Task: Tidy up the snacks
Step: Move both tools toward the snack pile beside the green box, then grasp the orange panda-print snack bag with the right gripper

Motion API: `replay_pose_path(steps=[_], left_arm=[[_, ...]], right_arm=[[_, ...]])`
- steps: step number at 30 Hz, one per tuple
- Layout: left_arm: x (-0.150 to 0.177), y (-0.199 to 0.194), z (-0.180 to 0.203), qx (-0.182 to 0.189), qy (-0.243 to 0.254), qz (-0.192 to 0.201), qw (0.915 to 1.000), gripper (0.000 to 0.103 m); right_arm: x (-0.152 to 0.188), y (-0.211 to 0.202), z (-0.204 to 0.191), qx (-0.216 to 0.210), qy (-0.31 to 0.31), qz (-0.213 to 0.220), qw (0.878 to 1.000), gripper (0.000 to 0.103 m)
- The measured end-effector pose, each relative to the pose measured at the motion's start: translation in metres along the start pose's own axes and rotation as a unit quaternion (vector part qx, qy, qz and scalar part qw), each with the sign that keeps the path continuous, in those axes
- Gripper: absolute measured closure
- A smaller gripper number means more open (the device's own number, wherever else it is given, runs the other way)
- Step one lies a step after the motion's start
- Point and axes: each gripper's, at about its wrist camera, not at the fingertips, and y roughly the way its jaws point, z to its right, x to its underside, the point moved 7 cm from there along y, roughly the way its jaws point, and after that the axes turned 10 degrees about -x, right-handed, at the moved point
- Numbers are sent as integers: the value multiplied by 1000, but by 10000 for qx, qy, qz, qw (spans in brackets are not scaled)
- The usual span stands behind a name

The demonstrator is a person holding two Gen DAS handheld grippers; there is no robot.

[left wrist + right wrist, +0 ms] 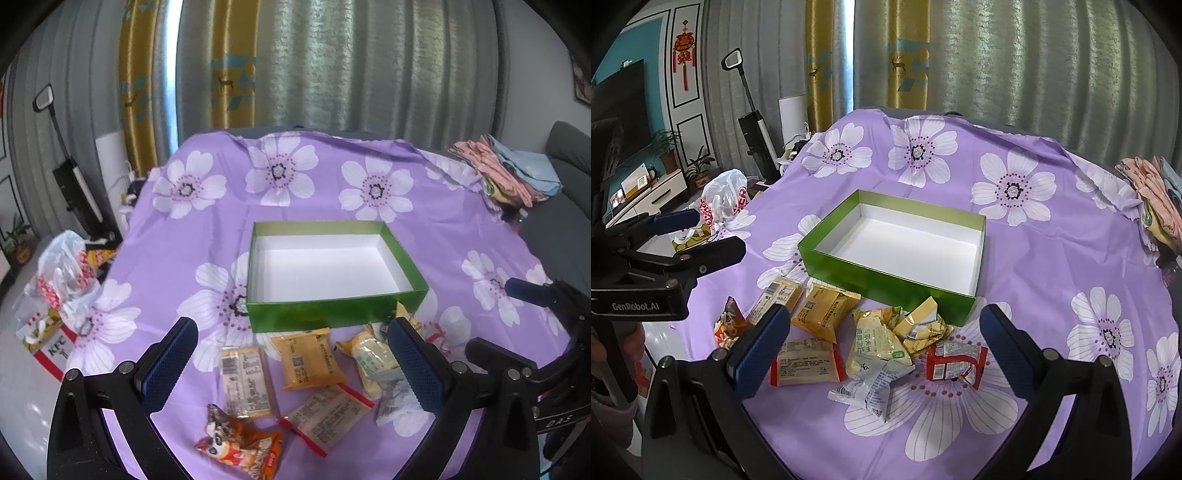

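Observation:
An empty green box [325, 315] with a white inside sits on the purple flowered cloth; it also shows in the right wrist view [886, 280]. Several snack packets lie in front of it: an orange packet [308, 360] [823, 308], a pale yellow packet [245, 380], an orange cartoon packet [240, 441], a red-edged packet [325, 415] [807, 362], a yellow-green packet [879, 341], a white-blue packet [871, 387] and a red packet [955, 363]. My left gripper [295, 363] is open above the packets, holding nothing. My right gripper [882, 345] is open above them, empty.
A plastic bag with a KFC box [55, 332] lies off the table's left edge. Folded clothes [509, 171] sit at the far right corner. Curtains hang behind the table. The other gripper shows at the left of the right wrist view [690, 236].

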Motion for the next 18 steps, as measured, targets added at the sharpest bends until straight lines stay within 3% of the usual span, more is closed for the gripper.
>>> replay_pose_path(steps=[2, 5, 8, 11, 15, 18], left_arm=[[4, 5, 2, 390, -147, -182, 9990, 1], [9, 19, 1, 1094, -553, -568, 9908, 1], [14, 32, -13, 1429, -912, -791, 9823, 1], [25, 47, -32, 1393, -1040, -1031, 9794, 1], [48, 58, -63, 989, -1184, -1300, 9794, 1], [68, 66, -84, 839, -1392, -1605, 9736, 1]], right_arm=[[2, 2, 1, -3, 45, -31, 10000, 0], [7, 8, 2, -79, 175, -83, 9998, 0], [16, 17, 1, -257, 411, -170, 9987, 0], [29, 31, -4, -535, 678, -296, 9958, 0], [45, 47, -21, -1035, 872, -440, 9898, 0], [54, 60, -37, -1345, 990, -571, 9843, 0]])
